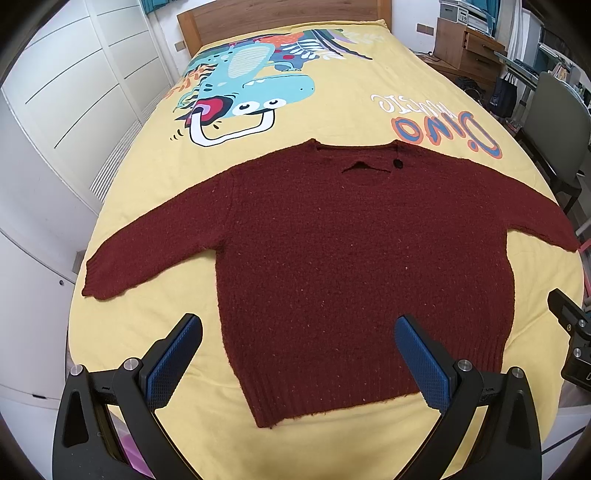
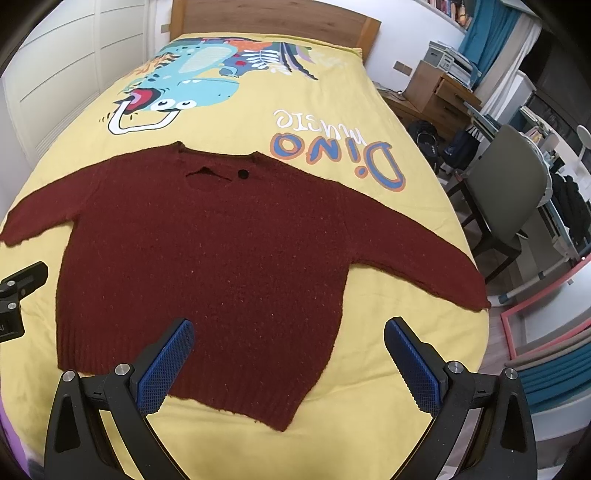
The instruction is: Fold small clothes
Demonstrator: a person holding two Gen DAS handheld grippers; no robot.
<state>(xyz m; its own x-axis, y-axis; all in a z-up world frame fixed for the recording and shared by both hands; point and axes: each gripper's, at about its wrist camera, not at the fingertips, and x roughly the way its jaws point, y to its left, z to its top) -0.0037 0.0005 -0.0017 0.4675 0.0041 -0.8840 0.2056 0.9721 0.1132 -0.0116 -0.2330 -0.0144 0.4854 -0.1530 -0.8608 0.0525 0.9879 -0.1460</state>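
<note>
- Lying flat on the bed (image 1: pixel 332 110), the dark red sweater (image 1: pixel 351 258) has both sleeves spread and its hem nearest the cameras; no fold shows yet.
- A tidy first fold probably means pinching one sleeve cuff (image 1: pixel 99 280) and drawing it across the body, keeping the knit smooth.
- The left gripper (image 1: pixel 295 354) hovers over the hem, fingers (image 1: pixel 173 354) spread wide, empty.
- The right gripper (image 2: pixel 288 350) likewise hangs released, touching nothing.

Your sweater (image 1: pixel 354 266) lies flat on the bed (image 1: pixel 332 110), sleeves spread to either side, neckline toward the headboard (image 1: pixel 280 14). A chair (image 2: pixel 506 192) stands right of the bed.
</note>
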